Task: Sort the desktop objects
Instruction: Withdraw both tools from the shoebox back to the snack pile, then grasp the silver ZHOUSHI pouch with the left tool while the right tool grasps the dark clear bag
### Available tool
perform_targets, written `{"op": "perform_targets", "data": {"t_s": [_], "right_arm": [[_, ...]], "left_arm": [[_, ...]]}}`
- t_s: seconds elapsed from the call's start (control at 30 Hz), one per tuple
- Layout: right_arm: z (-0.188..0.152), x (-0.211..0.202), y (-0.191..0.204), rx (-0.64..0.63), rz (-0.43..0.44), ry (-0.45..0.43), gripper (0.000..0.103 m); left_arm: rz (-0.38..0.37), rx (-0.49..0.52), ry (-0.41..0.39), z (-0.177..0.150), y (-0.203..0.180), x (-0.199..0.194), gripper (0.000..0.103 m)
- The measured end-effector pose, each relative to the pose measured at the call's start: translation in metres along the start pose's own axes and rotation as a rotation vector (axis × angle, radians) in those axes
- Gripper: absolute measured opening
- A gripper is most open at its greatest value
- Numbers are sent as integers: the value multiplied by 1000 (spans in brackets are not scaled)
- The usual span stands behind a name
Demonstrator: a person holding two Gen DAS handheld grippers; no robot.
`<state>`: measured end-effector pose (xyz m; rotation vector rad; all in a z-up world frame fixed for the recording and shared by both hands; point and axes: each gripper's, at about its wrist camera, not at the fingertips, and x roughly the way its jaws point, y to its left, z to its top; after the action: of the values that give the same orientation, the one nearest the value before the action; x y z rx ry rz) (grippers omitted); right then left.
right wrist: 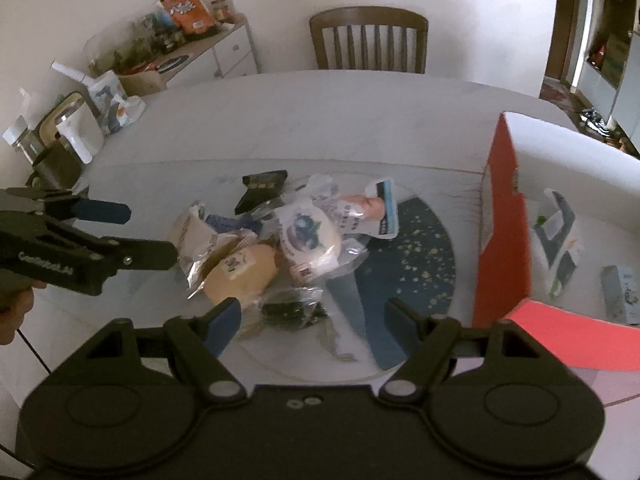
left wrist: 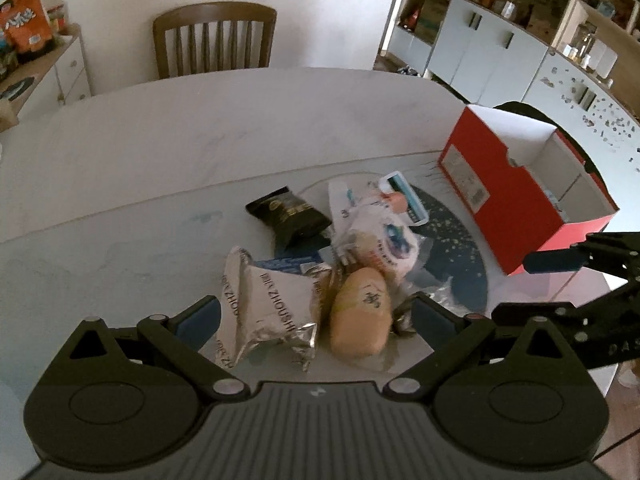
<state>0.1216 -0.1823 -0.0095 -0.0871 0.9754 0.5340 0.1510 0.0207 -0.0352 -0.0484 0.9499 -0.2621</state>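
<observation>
A pile of snack packets lies on a round mat point(left wrist: 460, 240) on the white table point(left wrist: 200, 140). It holds a silver packet point(left wrist: 268, 304), a tan bun packet point(left wrist: 362, 316), a black packet point(left wrist: 290, 214) and a white blueberry packet point(left wrist: 384, 240). My left gripper point(left wrist: 316, 316) is open, with the silver packet and bun between its fingers. My right gripper point(right wrist: 314, 320) is open above a small dark packet point(right wrist: 292, 308). A red box point(left wrist: 516, 188) stands open at the right; in the right wrist view point(right wrist: 504, 232) several packets lie inside it.
A wooden chair point(left wrist: 214, 40) stands behind the table. A side cabinet point(right wrist: 208, 56) with snack bags is at the far left. Appliances point(right wrist: 68, 132) sit at the table's left edge. White cupboards point(left wrist: 500, 48) stand at the right.
</observation>
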Motion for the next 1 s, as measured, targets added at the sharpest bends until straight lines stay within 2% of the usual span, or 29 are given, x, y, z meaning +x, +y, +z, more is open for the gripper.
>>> {"op": "perform_targets", "data": {"t_s": [0.47,0.63,0.8,0.9,0.97,1.0], "right_arm": [[0,44,13,-9,13,65,75],[-2,61,15,-33,-6,98,72],[0,68,14,-32,-12,106,65],[0,71,15,-49,-13,114,58],[1,73,16,-54,-9,116,55],[1,73,16,-55,-8,115,54]], "left_arm": [[37,36,33,-6,12,34,98],[51,53,37,-6,12,42,97],[59,68,45,-5,12,50,91],[55,78,56,-6,11,56,82],[50,74,52,-5,12,57,81],[44,70,53,-4,13,57,74]]}}
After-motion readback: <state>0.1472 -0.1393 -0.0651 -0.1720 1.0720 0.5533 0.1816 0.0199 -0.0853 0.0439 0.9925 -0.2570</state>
